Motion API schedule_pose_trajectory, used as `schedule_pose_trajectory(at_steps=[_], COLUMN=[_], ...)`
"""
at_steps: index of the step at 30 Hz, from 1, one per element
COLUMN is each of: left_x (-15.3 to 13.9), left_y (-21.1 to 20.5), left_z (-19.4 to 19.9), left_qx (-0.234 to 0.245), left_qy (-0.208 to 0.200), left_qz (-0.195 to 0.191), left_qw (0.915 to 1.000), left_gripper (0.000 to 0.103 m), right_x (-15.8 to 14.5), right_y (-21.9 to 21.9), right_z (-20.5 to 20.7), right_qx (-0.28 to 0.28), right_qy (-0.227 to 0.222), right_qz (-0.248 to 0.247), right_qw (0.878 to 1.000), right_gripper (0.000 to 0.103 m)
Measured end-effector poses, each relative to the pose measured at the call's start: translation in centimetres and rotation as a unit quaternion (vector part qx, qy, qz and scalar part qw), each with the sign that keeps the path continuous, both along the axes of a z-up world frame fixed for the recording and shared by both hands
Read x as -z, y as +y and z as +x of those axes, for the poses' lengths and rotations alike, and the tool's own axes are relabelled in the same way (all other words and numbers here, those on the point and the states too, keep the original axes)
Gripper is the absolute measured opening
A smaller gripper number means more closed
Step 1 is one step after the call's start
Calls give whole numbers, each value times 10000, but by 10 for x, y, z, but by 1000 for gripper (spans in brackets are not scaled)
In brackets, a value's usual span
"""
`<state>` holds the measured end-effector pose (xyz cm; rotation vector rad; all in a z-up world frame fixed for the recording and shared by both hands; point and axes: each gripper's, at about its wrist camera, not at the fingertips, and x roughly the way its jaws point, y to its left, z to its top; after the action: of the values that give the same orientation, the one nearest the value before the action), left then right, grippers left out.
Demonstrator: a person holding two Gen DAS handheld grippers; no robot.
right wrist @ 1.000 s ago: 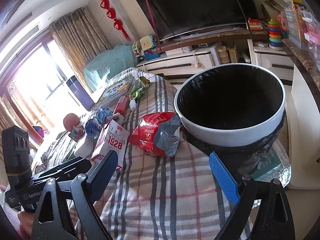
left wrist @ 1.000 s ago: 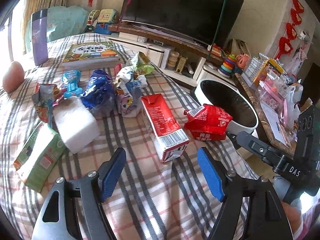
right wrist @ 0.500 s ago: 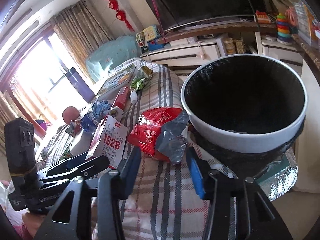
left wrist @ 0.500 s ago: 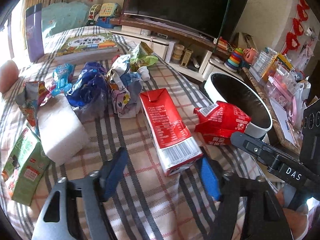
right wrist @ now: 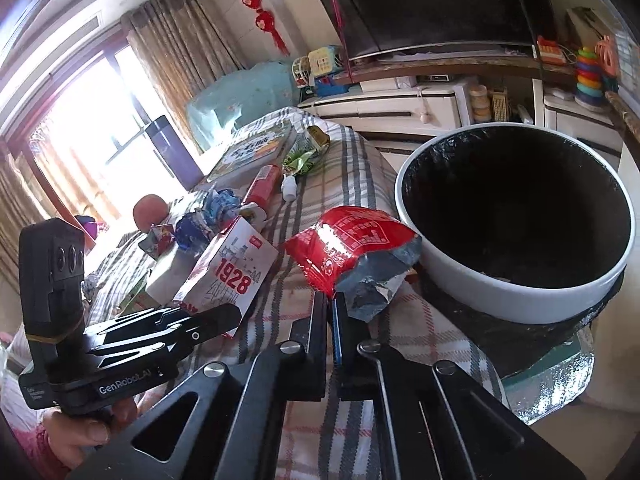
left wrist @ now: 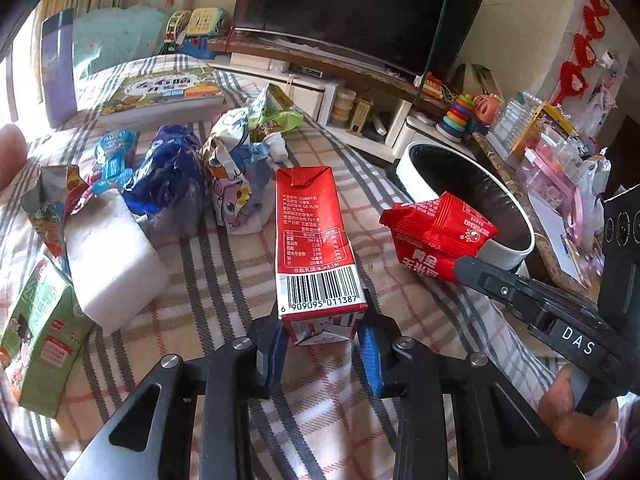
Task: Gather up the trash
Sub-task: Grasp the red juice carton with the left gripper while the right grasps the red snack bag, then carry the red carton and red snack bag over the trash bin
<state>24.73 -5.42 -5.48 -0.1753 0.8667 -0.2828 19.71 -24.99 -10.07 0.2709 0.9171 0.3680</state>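
The red milk carton (left wrist: 316, 248) lies flat on the checked cloth (left wrist: 224, 252) in the middle of the table. A second ago both your tongs were wide open and short of the trash; now the left tongs (left wrist: 322, 350) are closing around the carton's barcode end, pads right at its sides. The right tongs (right wrist: 331, 316) have snapped shut on the torn edge of the red snack bag (right wrist: 352, 248), which sits just beside the white bin (right wrist: 516, 296). So I'd say you've got two pieces nearly ready to lift. The carton's long axis runs straight away from you, folded top pointing toward the TV (left wrist: 360, 4), base in your jaws.
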Motion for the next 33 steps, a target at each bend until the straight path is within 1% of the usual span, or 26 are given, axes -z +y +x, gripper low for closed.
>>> schedule_pose_trajectory(at_steps=[16, 23, 33], left_x=[-16, -23, -26], left_y=[6, -4, -20], left_z=[-28, -29, -20], left_qx=[70, 207, 426], left_qy=[-242, -287, -312], left_qz=[-54, -53, -25], left_qw=[9997, 9994, 9986], left_gripper=[30, 30, 30], right_x=[-18, -27, -38], right_y=[0, -5, -29], right_z=[-17, -20, -20], right_qx=[21, 99, 336], right_qy=[-189, -311, -444], right_qz=[55, 35, 40], right_qw=[9998, 9995, 9984], right_gripper=[0, 0, 0])
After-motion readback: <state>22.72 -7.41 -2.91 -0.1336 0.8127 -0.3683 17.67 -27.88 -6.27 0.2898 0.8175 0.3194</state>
